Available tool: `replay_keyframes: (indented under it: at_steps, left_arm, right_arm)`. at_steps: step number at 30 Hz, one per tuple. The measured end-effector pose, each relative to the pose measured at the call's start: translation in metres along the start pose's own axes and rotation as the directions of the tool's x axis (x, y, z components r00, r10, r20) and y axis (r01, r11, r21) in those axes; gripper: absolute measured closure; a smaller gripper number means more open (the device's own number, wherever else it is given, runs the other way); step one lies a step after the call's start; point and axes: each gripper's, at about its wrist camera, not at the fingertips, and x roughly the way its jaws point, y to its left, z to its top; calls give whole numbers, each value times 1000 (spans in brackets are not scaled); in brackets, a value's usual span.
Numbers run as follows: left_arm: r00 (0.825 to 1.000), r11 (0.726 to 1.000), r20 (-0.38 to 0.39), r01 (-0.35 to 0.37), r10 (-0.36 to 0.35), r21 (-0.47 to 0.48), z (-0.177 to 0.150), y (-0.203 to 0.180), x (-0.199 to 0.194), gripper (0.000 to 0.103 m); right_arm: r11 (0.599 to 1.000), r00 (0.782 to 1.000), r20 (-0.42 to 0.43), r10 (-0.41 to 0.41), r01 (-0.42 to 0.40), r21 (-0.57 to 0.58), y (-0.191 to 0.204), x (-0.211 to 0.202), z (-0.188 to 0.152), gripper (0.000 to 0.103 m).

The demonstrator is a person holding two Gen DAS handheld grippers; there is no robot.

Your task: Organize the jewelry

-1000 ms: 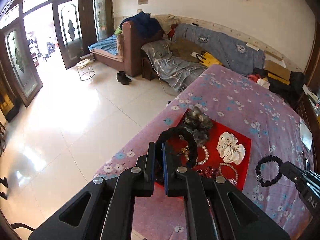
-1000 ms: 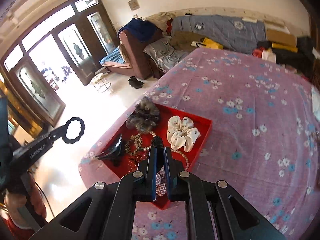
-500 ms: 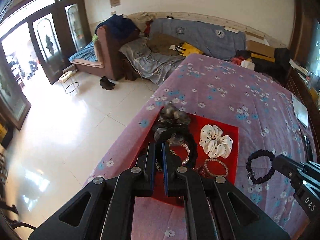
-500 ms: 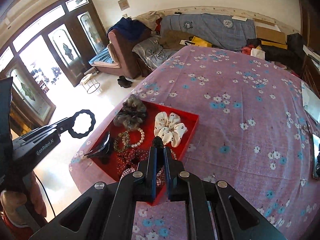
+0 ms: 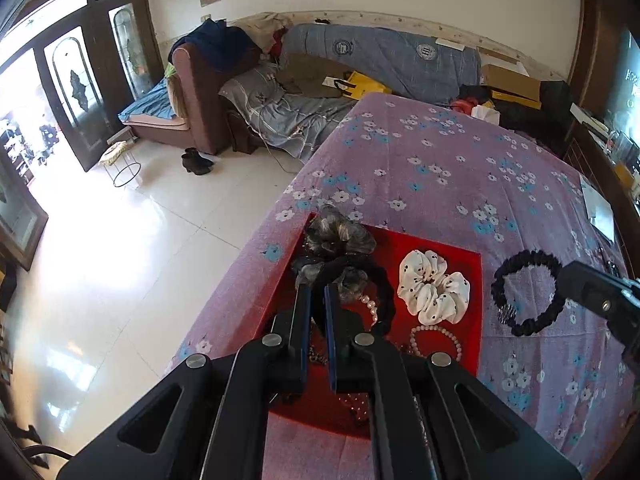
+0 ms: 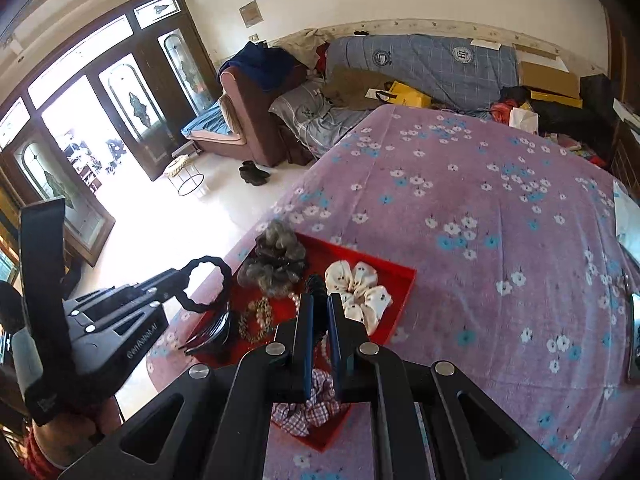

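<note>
Pinching a black ruffled hair loop (image 5: 380, 292), the left claw (image 5: 316, 300) hangs over the red tray (image 5: 472, 264); the right claw (image 6: 318, 308) clamps another black loop (image 5: 524, 292). Tray sits at the floral bedspread's (image 6: 480, 208) near-left corner, beside glossy tile floor (image 5: 120, 248).

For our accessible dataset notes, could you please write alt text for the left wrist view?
The left claw, shut on a black hair tie, hangs over a red tray of scrunchies and bead bracelets on a floral purple bedspread; the right claw holds another black tie.
</note>
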Motion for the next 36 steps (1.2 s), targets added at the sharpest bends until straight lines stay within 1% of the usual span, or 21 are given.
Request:
replay_keyframes:
  at_steps: [8, 17, 25, 29, 36]
  left_arm:
    - [999, 999, -27, 18, -17, 36, 2, -6, 15, 97]
    - [998, 998, -66, -2, 6, 66, -5, -4, 24, 97]
    - [995, 998, -102, -16, 23, 66, -15, 5, 28, 97]
    - [994, 997, -109, -15, 22, 71, -19, 7, 29, 97]
    - [994, 997, -106, 5, 4, 77, -18, 7, 31, 97]
  right_arm:
    - [999, 1000, -9, -13, 13, 33, -7, 6, 1, 94]
    - [997, 999, -37, 2, 1, 78, -14, 19, -9, 94]
    - [994, 998, -61, 29, -22, 104, -14, 29, -22, 94]
    - [993, 997, -69, 38, -30, 116, -14, 31, -27, 94]
    - [994, 997, -74, 32, -24, 104, -9, 32, -26, 94]
